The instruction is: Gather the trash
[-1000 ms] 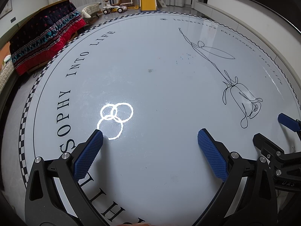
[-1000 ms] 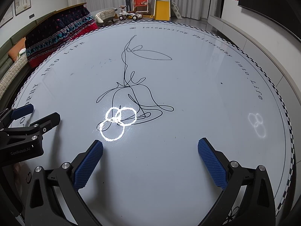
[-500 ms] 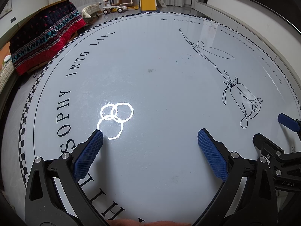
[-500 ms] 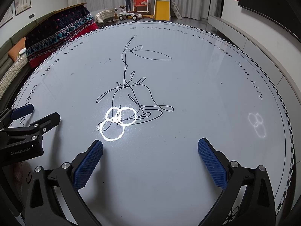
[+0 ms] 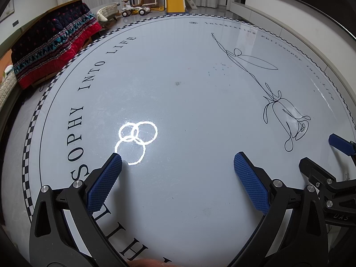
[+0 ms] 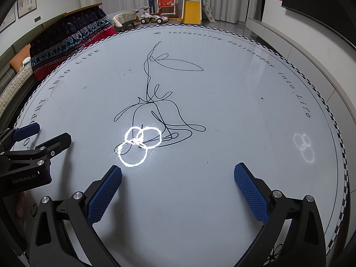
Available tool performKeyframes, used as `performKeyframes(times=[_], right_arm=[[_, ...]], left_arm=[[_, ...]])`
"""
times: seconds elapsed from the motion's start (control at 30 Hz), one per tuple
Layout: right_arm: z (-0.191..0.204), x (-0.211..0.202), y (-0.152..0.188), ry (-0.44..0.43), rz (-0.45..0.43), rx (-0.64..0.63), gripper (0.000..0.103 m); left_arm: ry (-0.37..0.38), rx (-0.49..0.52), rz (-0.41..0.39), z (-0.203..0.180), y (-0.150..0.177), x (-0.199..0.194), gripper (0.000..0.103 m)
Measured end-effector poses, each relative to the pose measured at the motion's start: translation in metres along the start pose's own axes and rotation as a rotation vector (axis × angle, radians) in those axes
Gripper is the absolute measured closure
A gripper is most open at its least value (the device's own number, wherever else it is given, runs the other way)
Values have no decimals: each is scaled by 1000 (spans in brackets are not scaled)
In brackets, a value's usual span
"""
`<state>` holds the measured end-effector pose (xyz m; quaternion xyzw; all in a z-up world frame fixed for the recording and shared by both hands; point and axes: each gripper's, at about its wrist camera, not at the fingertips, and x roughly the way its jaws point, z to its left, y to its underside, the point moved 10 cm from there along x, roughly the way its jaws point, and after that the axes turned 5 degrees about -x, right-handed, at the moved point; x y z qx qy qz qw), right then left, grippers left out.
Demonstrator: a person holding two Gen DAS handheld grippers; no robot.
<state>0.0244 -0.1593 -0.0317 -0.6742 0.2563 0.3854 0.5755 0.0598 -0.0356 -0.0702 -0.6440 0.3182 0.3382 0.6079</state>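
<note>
Both wrist views look over a round white table printed with black lettering and a line-drawn flower. No trash shows on it in either view. My left gripper hangs open over the near left part of the table, nothing between its blue pads. My right gripper is open too, with empty fingers, over the near right part. Each gripper appears in the other's view: the right gripper at the right edge, the left gripper at the left edge.
A dark and red quilted blanket lies over furniture beyond the table's left rim. Children's toys with a yellow slide stand on the floor behind the table. A low white ledge runs along the right wall. Lamp reflections glare on the tabletop.
</note>
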Motion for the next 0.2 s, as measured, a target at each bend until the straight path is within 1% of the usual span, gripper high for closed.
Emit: performKeyframes(times=[0.2], right_arm=[[0,0,0,0,0,0,3]], left_arm=[[0,0,0,0,0,0,6]])
